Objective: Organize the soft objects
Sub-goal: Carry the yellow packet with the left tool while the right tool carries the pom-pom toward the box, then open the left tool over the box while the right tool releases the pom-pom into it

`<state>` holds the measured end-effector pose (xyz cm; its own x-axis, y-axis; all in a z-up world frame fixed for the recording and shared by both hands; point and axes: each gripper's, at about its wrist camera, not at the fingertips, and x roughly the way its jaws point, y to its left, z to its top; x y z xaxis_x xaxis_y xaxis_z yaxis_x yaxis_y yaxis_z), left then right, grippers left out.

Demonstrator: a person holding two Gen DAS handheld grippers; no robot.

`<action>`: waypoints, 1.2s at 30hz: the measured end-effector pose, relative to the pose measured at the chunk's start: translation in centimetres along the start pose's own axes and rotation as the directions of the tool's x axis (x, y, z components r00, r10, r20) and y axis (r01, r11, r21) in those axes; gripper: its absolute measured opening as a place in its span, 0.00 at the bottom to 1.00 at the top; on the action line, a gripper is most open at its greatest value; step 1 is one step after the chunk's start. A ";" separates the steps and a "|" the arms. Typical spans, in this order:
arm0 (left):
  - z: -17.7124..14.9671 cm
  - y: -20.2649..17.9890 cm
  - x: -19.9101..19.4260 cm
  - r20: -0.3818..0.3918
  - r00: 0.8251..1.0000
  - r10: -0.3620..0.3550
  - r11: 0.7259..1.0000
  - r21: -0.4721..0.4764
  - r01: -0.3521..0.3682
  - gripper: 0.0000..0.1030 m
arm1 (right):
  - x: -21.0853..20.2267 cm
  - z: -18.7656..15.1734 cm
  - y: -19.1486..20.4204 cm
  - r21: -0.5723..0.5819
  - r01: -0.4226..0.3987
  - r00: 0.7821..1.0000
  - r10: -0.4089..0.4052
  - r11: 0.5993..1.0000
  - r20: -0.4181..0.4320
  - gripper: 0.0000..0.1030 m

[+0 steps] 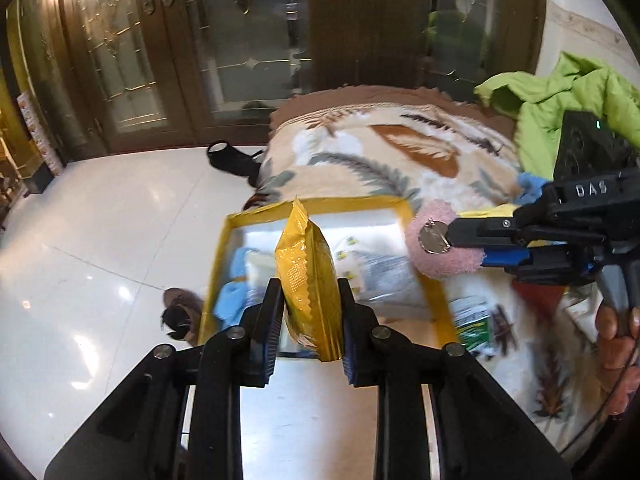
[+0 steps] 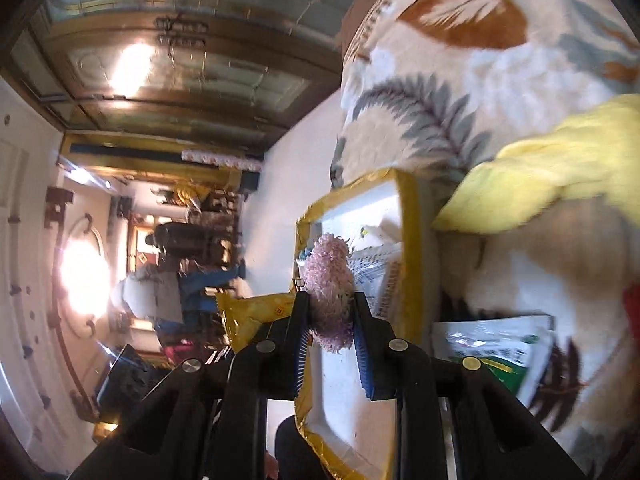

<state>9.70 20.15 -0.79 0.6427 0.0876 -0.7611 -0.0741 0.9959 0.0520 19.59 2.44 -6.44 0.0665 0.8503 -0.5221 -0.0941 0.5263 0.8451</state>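
Right gripper (image 2: 331, 320) clamps pink fluffy item (image 2: 330, 280) over box (image 2: 408, 216).

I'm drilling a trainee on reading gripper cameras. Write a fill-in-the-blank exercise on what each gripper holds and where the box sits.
1. The left gripper is shut on a crinkly ____ foil packet.
2. The right gripper is shut on a fluffy ____ fabric item with a metal clip.
3. The yellow-edged white box rests on a ____-patterned blanket.

Missing words: yellow; pink; leaf
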 end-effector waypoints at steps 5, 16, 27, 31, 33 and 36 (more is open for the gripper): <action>-1.3 1.1 1.8 -0.025 0.999 0.020 0.999 -0.041 -0.021 0.22 | 3.4 -0.8 1.9 -0.068 0.058 0.996 -0.062 0.996 -0.058 0.23; -2.1 2.2 2.5 -0.011 0.998 0.060 0.994 -0.093 -0.061 0.52 | 5.4 -2.0 3.7 -0.181 0.152 0.982 -0.169 0.972 -0.083 0.45; -1.8 2.0 -0.2 -0.004 0.998 0.065 0.989 -0.131 -0.065 0.71 | -2.6 -3.1 5.2 -0.235 0.106 0.994 -0.107 0.966 0.010 0.57; -1.3 1.2 -1.7 0.006 1.000 0.015 0.988 -0.153 -0.014 0.71 | -7.4 -3.8 2.9 -0.200 0.121 0.991 -0.109 0.972 0.071 0.58; -1.0 0.3 -2.4 0.003 1.000 -0.022 0.988 -0.155 0.022 0.71 | -9.6 -4.2 1.2 -0.163 0.126 0.989 -0.113 0.979 0.091 0.58; -0.7 -1.5 -3.1 -0.002 0.996 -0.084 0.986 -0.146 0.083 0.71 | -12.5 -5.3 -1.3 -0.112 0.128 0.987 -0.115 0.985 0.114 0.58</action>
<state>7.25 18.35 1.02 0.6450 0.0038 -0.7642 -0.1313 0.9857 -0.1060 13.58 -8.81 -1.61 0.1902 0.7775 -0.5995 -0.1950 0.6284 0.7531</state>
